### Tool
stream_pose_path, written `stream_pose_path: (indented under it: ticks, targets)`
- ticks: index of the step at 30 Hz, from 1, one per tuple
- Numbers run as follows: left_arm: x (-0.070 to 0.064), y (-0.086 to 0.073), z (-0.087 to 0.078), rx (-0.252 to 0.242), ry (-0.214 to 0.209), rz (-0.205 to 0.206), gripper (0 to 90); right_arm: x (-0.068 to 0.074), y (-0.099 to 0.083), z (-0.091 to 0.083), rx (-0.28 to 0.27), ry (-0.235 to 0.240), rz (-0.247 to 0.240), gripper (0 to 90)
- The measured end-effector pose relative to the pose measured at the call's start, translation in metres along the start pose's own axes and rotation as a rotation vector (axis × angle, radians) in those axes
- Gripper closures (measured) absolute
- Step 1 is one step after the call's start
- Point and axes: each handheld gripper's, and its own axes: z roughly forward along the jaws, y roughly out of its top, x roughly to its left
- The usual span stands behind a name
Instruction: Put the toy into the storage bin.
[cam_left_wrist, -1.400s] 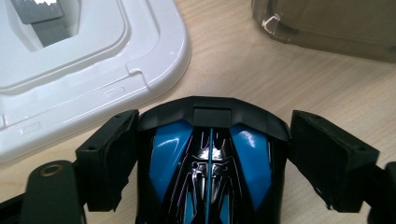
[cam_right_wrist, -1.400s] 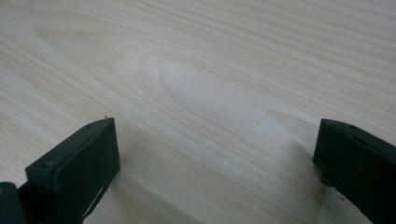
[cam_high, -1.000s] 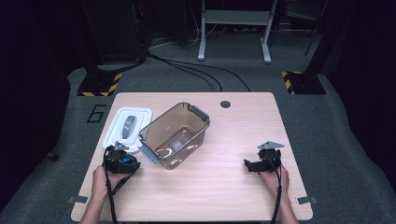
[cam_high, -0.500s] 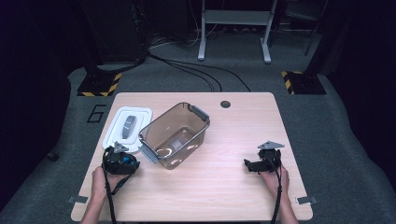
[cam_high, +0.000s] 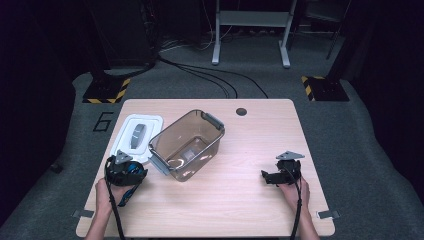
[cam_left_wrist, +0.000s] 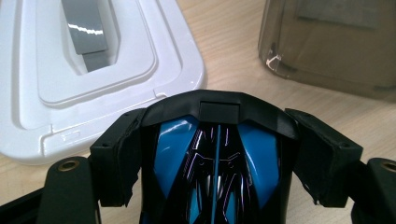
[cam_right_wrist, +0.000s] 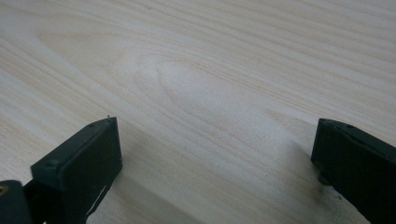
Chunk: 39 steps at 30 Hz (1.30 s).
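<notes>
I grip a blue-black toy (cam_left_wrist: 217, 172) in my left hand-held gripper (cam_high: 126, 172), low beside the bin (cam_high: 187, 145) and lid (cam_high: 136, 135), ready to drop in. My right hand-held gripper (cam_high: 272, 176) rests released on the surface (cam_high: 225, 200).

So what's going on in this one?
A person at a wooden table holds a gripper in each hand. The left gripper is clamped on a blue and black object, near a white lid and an open clear bin. The right gripper is open, with bare tabletop between its jaws.
</notes>
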Motion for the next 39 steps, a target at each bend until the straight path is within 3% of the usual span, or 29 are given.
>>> stream_pose_path:
  ticks: [19, 26, 39]
  targets:
    - [0.014, 0.022, -0.034, -0.169, 0.03, -0.071, 25.1, 0.0, 0.0, 0.0, 0.0, -0.003, 0.0, 1.0]
    - [0.021, 0.038, -0.041, -0.181, 0.047, -0.066, 25.0, 0.0, 0.0, 0.0, 0.0, -0.003, -0.001, 1.0]
    - [0.031, 0.07, -0.038, -0.194, 0.089, -0.066, 25.1, 0.0, 0.0, 0.0, 0.001, -0.003, 0.0, 1.0]
